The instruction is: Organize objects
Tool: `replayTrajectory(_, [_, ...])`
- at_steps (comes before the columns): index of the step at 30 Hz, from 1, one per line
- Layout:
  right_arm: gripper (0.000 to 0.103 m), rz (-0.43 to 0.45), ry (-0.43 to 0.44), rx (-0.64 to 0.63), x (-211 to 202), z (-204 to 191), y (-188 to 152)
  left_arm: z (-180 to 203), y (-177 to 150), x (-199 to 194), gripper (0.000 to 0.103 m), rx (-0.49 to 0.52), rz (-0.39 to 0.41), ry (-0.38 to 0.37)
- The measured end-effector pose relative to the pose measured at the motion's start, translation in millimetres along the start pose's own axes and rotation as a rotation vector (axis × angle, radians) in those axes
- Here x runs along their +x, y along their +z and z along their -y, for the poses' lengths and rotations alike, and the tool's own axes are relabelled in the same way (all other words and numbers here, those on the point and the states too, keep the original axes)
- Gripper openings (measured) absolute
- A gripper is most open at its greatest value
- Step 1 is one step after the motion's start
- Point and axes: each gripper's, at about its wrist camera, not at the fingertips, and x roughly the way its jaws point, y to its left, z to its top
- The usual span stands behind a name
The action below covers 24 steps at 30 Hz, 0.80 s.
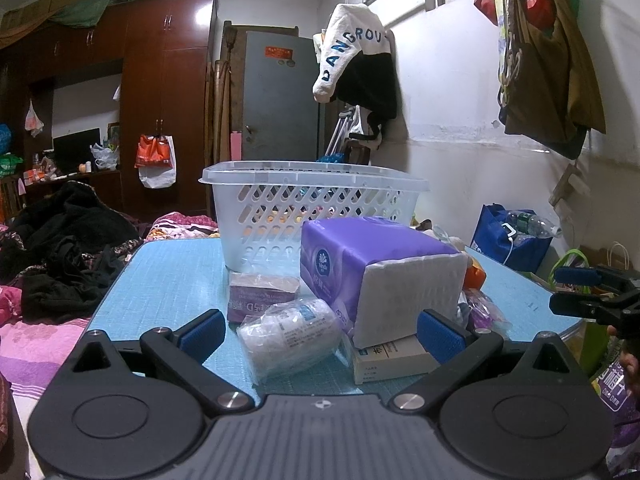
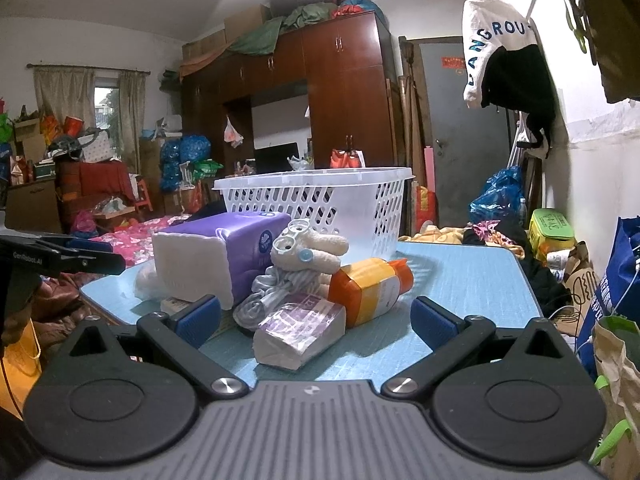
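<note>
We are seeing the tissue pack [image 1: 368, 268] lying on the blue table [image 1: 160, 280] before the white basket [image 1: 312, 200], among 5 smaller items. Our left tool [image 1: 320, 334] and right tool [image 2: 316, 320] are both hovering spread, gripping nothing.

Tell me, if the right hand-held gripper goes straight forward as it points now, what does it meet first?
Most likely the small purple-wrapped tissue pack, lying between the open right hand-held gripper fingers; the orange bottle sits just behind.

Blue table [image 2: 460, 280] bears basket [image 2: 320, 196], tissue pack [image 2: 224, 252], bottle [image 2: 372, 288].
</note>
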Motion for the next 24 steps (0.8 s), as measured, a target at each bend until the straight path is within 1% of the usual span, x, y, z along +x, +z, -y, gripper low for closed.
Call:
replayTrajectory(11, [0.103, -0.002, 0.003, 0.024, 2, 4, 1, 0, -1, 0, 0.103, -0.004, 0.006, 0.001])
replayTrajectory(12, [0.103, 0.003, 0.006, 0.027, 3, 3, 3, -1, -1, -2, 0.103, -0.015, 0.028, -0.002])
replayTrajectory(15, [0.103, 0.054, 0.033, 0.025, 6, -1, 12, -8, -2, -13, 0.103, -0.036, 0.148, -0.021])
replayTrajectory(16, [0.103, 0.071, 0.050, 0.033, 8, -2, 14, -9, -1, -15, 0.103, -0.028, 0.181, -0.010])
replayTrajectory(18, [0.103, 0.083, 0.081, 0.037, 15, -6, 18, -7, -3, -12, 0.103, 0.017, 0.214, 0.036])
replayTrajectory(20, [0.103, 0.083, 0.100, 0.010, 25, -13, 19, -4, -4, -6, 0.103, 0.045, 0.236, 0.062])
replayTrajectory(21, [0.103, 0.078, 0.108, -0.005, 30, -17, 20, -3, -3, -2, 0.103, 0.059, 0.220, 0.054])
replayTrajectory(22, [0.103, 0.074, 0.115, -0.010, 35, -19, 19, -2, -3, 4, 0.103, 0.071, 0.189, 0.028])
replayTrajectory(24, [0.103, 0.081, 0.148, -0.003, 40, -20, 20, -3, -3, 7, 0.103, 0.068, 0.167, -0.038])
